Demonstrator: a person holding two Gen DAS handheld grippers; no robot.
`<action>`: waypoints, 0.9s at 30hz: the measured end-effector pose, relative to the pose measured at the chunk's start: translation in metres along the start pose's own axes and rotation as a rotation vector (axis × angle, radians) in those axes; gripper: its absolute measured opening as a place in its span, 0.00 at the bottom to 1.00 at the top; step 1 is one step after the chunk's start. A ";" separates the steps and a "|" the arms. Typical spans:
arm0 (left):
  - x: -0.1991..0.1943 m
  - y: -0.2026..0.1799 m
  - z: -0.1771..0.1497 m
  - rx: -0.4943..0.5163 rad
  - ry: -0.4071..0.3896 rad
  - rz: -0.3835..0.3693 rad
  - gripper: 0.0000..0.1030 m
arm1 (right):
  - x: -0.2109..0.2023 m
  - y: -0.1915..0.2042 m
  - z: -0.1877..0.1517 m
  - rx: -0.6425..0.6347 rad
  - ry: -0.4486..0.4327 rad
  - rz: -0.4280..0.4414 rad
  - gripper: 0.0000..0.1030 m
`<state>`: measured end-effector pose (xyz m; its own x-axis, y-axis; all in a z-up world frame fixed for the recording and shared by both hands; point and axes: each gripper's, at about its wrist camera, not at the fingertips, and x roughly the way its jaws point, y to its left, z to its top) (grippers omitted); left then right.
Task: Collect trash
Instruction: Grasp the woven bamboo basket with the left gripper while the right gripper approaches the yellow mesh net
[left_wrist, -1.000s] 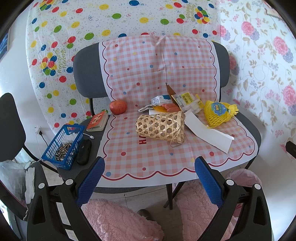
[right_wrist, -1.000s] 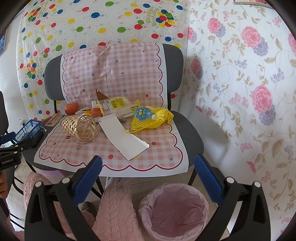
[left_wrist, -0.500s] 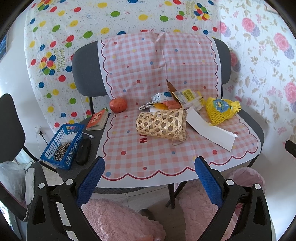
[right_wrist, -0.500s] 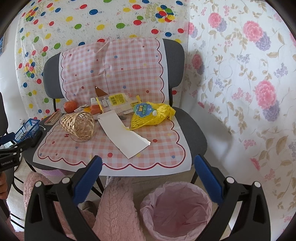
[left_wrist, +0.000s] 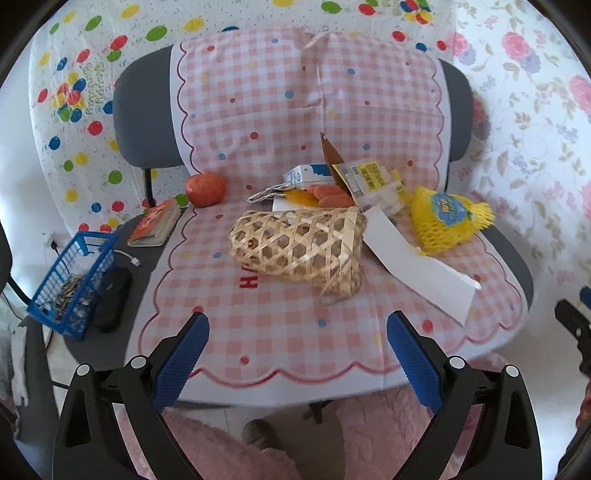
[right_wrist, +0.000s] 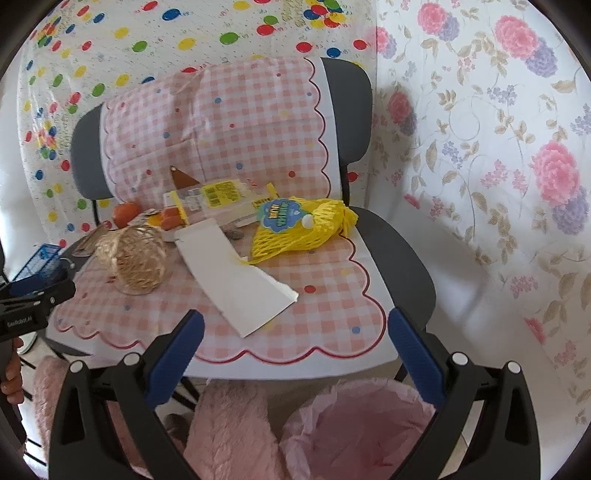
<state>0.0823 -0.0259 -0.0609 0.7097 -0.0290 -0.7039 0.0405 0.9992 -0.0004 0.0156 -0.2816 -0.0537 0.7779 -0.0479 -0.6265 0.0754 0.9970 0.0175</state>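
Woven bamboo basket (left_wrist: 301, 249), yellow foam netting (right_wrist: 299, 230) – matt white paper (right_wrist: 236, 280), glossy checked plastic cloth (left_wrist: 295, 325)

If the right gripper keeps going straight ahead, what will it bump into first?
Probably the white paper strip: it lies directly ahead of the open right gripper on the checkered cloth. Depth is hard to judge.

I'm looking at a lived-in room of a home: floral wallpaper (right_wrist: 517, 155) meets a balloon-print party sheet (left_wrist: 85, 96) hung on the wall. A grey chair (right_wrist: 399, 254) draped in a pink gingham cloth (left_wrist: 280, 110) carries snack wrappers and fruit, and a pink-lined waste bin (right_wrist: 362, 424) stands on the floor below its front edge.
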 end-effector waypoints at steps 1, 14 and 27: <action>0.006 -0.002 0.003 -0.001 0.000 0.013 0.91 | 0.005 -0.002 0.001 0.003 -0.002 -0.001 0.94; 0.083 -0.031 0.034 -0.001 0.027 0.175 0.69 | 0.046 -0.015 0.012 0.031 -0.024 0.008 0.94; 0.092 0.025 0.030 -0.072 0.067 0.182 0.19 | 0.055 -0.005 0.008 -0.027 -0.003 0.001 0.94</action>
<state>0.1699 -0.0046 -0.1043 0.6522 0.1514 -0.7428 -0.1360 0.9873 0.0819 0.0633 -0.2894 -0.0820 0.7797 -0.0472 -0.6244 0.0579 0.9983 -0.0032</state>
